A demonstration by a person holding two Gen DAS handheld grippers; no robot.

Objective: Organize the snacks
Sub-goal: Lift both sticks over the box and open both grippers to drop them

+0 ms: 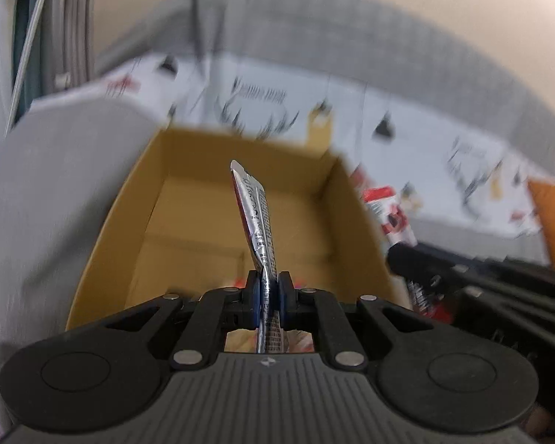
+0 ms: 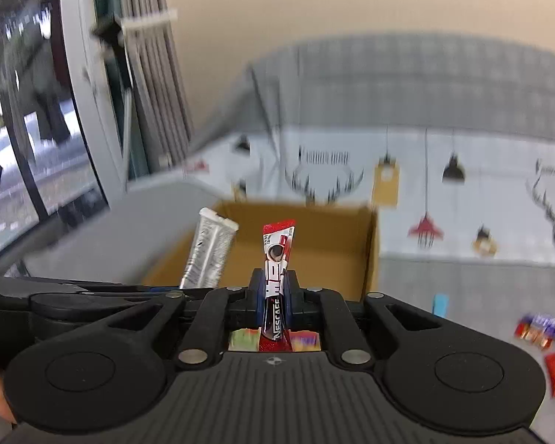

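While both hands carry their loads toward the open brown cardboard box (image 1: 240, 222), I note the left gripper (image 1: 269, 298) is clamped on a slim silver foil stick sachet (image 1: 257, 218), pinched at its lower part so most of its length stands free above the box floor. The right gripper (image 2: 275, 296) is likewise closed on a red and white Nescafé stick sachet (image 2: 277, 259), held near mid-length, with the box just beyond it. I judge both sachets light, thin and limp (the silver one already creases at the pads), with slick foil skins that could slide in a loose pinch. I would grip flat across the width, near the middle. Loose wrapped snacks (image 2: 542, 331) lie on the grey surface at right.
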